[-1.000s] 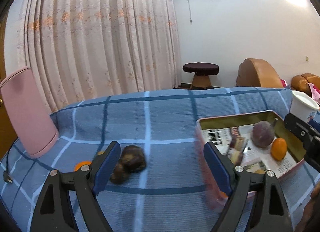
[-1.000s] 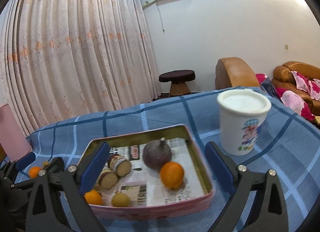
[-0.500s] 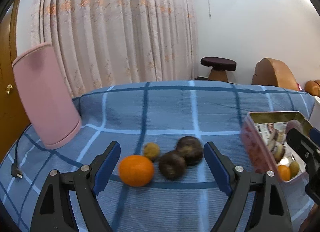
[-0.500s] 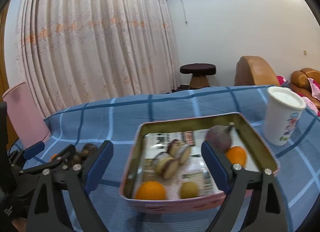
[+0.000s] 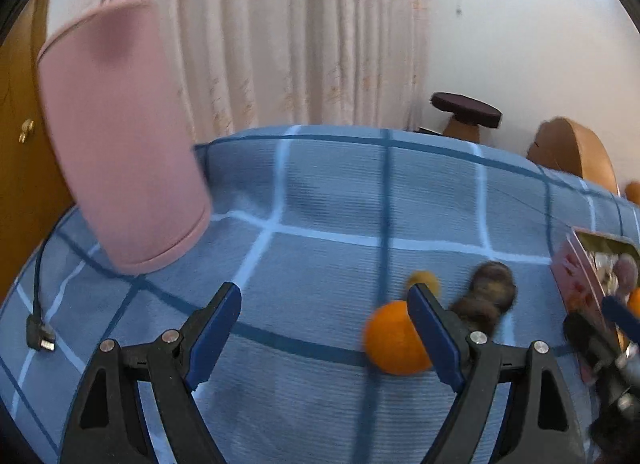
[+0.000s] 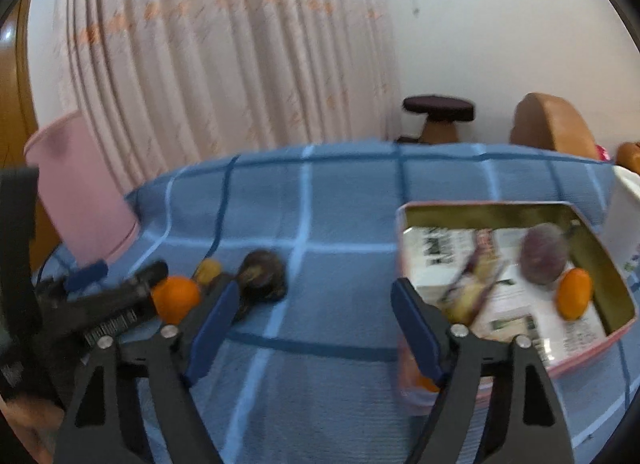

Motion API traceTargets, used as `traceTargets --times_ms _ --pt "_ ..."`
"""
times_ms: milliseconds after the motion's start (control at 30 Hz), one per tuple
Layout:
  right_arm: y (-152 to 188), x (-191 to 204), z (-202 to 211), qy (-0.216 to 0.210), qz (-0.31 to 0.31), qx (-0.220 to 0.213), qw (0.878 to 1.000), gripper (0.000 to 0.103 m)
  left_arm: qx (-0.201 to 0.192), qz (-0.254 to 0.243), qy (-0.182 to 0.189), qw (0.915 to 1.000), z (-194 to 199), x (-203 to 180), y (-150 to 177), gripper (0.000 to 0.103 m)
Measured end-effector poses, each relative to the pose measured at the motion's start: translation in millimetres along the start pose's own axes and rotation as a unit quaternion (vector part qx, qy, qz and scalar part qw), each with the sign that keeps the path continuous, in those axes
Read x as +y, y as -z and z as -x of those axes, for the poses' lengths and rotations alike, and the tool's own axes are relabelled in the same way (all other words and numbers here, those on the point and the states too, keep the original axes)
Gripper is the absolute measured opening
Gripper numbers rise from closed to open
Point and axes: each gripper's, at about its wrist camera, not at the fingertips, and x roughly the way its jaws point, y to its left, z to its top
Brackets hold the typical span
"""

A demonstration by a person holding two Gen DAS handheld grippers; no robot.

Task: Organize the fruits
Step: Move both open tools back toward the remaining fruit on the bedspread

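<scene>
While my left gripper (image 5: 324, 328) gapes empty, I should centre it on the orange (image 5: 394, 340) lying on the cloth beside its right finger, then carry it to the tin (image 6: 616, 328); my right gripper (image 6: 316, 324) is open too

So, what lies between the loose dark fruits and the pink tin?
Only bare blue checked cloth lies between the dark fruits and the tin, shown in the right wrist view.

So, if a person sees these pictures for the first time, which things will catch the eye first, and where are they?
Probably the bright orange on the blue checked tablecloth, just beside the right finger of the open left claw, with dark fruits behind it. Next comes the pink tin to the right, lined with printed paper and holding more fruit. The tall pink cylinder stands far left.
</scene>
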Motion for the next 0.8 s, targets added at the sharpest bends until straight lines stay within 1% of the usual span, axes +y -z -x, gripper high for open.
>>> traceTargets --times_ms 67,100,133,167,233,267,300,367,433,467,567,600,667,733,767,800 --pt "1 8 -10 -0.016 0.005 0.022 1.000 0.071 -0.001 0.014 -0.014 0.9998 2 13 -3 0.086" --pt "1 11 -15 -0.029 0.001 0.033 0.999 0.072 -0.002 0.022 -0.022 0.9995 3 19 -5 0.086" --pt "2 14 -18 -0.030 0.000 0.038 0.999 0.072 -0.002 0.029 -0.027 0.9992 4 26 -6 0.086" --pt "2 18 -20 -0.021 0.002 0.036 0.999 0.072 -0.002 0.034 -0.030 0.9990 4 31 -7 0.086" --pt "0 22 -21 -0.040 0.002 0.031 0.999 0.069 0.000 0.044 -0.032 0.9985 5 37 -8 0.086" --pt "2 26 -24 -0.047 0.004 0.039 0.998 0.067 0.001 0.046 -0.033 0.9984 5 38 -9 0.086" --pt "3 31 -28 -0.047 0.010 0.052 0.997 0.063 0.003 0.047 -0.033 0.9984 5 39 -9 0.086" --pt "4 37 -33 -0.054 0.017 0.061 0.997 0.058 0.003 0.043 -0.037 0.9984 6 38 -9 0.086" --pt "4 41 -37 -0.061 0.016 0.067 0.996 0.058 0.001 0.037 -0.039 0.9986 9 35 -10 0.086" --pt "3 43 -40 -0.063 0.015 0.073 0.995 0.056 -0.001 0.033 -0.038 0.9987 10 35 -11 0.086" --pt "4 48 -52 -0.072 0.009 0.096 0.993 0.046 -0.002 0.029 -0.035 0.9990 9 34 -12 0.086" --pt "4 50 -56 -0.076 0.005 0.104 0.992 0.045 -0.002 0.030 -0.034 0.9990 9 34 -12 0.086" --pt "1 48 -58 -0.079 -0.008 0.099 0.992 0.045 -0.001 0.034 -0.030 0.9990 9 35 -13 0.086" --pt "0 46 -61 -0.081 -0.014 0.104 0.991 0.041 -0.001 0.035 -0.027 0.9990 8 36 -13 0.086" --pt "1 44 -62 -0.084 -0.021 0.110 0.990 0.035 -0.001 0.036 -0.028 0.9990 8 36 -13 0.086" --pt "2 41 -66 -0.086 -0.026 0.121 0.989 0.031 -0.001 0.035 -0.028 0.9990 8 36 -13 0.086"
